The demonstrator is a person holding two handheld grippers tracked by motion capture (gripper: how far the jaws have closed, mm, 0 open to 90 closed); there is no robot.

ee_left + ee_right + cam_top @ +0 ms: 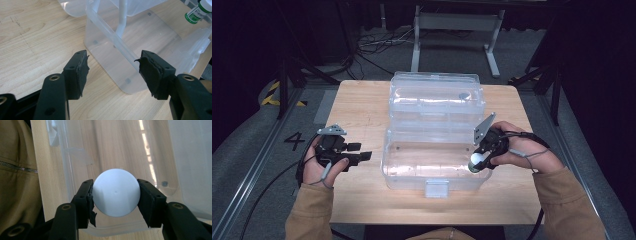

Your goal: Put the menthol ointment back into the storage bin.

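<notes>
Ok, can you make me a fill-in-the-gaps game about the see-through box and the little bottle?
1. The right gripper holds a small bottle with a ____ cap.
2. The clear box sits on the wooden table with its lid ____.
3. The left gripper has ____ between its jaws.
4. The bottle's label band is ____.

Missing words: white; open; nothing; green

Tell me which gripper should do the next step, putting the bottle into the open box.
Right. The right gripper already clamps the white-capped bottle over the clear box. The left gripper is open, holding nothing, outside the box's left wall.
</notes>
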